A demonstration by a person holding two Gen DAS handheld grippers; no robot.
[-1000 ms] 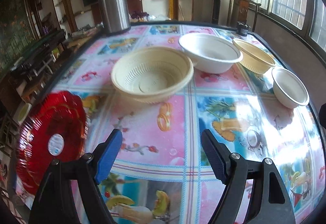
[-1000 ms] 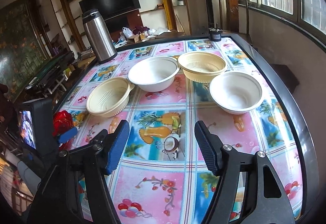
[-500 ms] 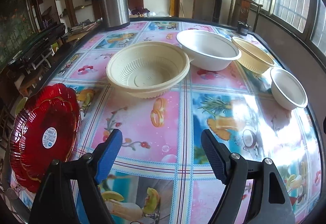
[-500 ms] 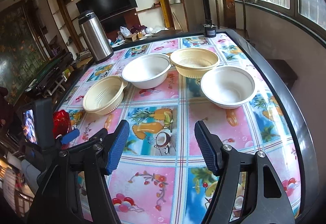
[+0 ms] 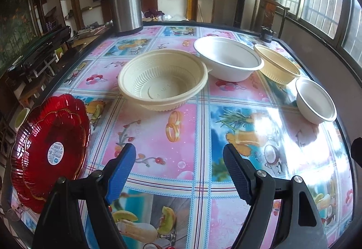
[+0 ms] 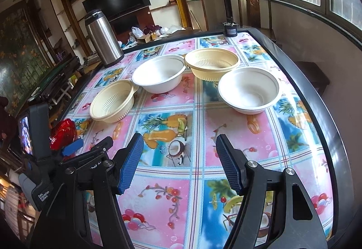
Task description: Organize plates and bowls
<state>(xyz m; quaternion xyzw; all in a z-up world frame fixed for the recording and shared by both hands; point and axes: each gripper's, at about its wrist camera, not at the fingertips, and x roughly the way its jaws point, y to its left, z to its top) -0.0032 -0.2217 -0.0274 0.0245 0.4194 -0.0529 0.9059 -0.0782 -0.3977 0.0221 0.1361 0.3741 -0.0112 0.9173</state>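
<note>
A cream ribbed bowl (image 5: 161,80) sits mid-table, straight ahead of my open, empty left gripper (image 5: 179,169). Beyond it stand a large white bowl (image 5: 227,59), a second cream bowl (image 5: 277,64) and a smaller white bowl (image 5: 315,100) at the right. Red glass plates (image 5: 49,151) are stacked at the table's left edge, beside the left fingers. My right gripper (image 6: 179,164) is open and empty over the near table, short of the white bowl (image 6: 248,89). The right wrist view also shows the cream bowls (image 6: 113,100) (image 6: 212,63), the large white bowl (image 6: 159,77) and the left gripper (image 6: 72,147).
A steel thermos (image 5: 125,0) stands at the far left corner of the table with the fruit-print cloth (image 5: 181,136). A small dark object (image 6: 230,28) sits at the far edge. A wooden chair (image 6: 253,7) and windows lie to the right; shelves and a TV behind.
My left gripper has drawn back and tilted, so the bowls and red plates sit slightly farther right in its view. The right gripper has drifted a little forward. Both stayed open.
</note>
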